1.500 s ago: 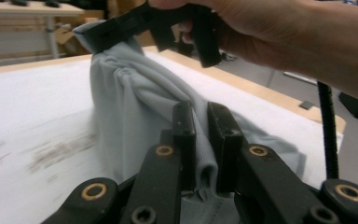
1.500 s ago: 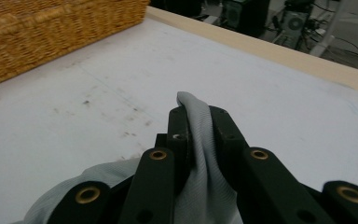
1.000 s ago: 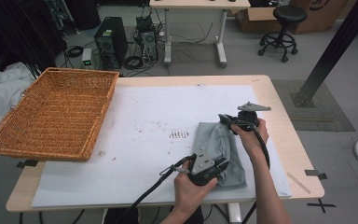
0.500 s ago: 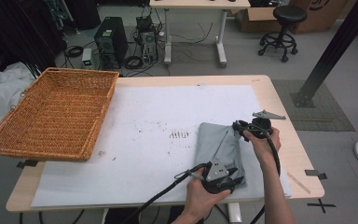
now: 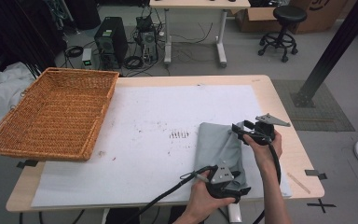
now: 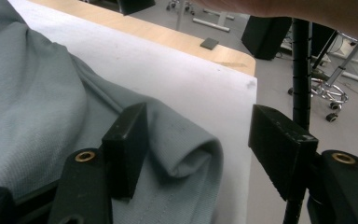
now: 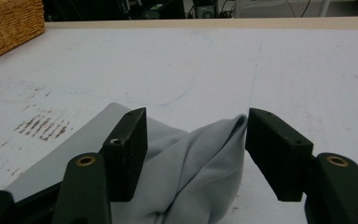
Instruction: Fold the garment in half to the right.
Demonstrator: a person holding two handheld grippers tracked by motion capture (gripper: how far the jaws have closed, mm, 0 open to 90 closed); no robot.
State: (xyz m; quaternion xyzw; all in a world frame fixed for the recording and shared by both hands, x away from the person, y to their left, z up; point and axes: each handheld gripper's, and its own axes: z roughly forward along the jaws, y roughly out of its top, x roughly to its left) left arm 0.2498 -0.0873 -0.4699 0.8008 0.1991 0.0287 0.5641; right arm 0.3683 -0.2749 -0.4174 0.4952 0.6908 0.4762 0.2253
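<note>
Left tool (image 5: pixel 242 191) sits at the near-right corner of the grey cloth (image 5: pixel 221 149), jaws apart, pads off the fabric; a rolled hem lies between them in the left gripper view, prob. just let go so the fold stays put. Right tool (image 5: pixel 237 127) at the cloth's 1 o'clock corner, jaws also apart w/ a bunched edge (image 7: pixel 205 163) between. Both jaws have just been opening. Cloth lies folded on the white sheet (image 5: pixel 168 121), right half of the desk (image 5: pixel 270 88); wicker basket (image 5: pixel 51 116) at 9 o'clock, well apart. Vs 1 s ago: right tool has come down from above the cloth, left has shifted right.
</note>
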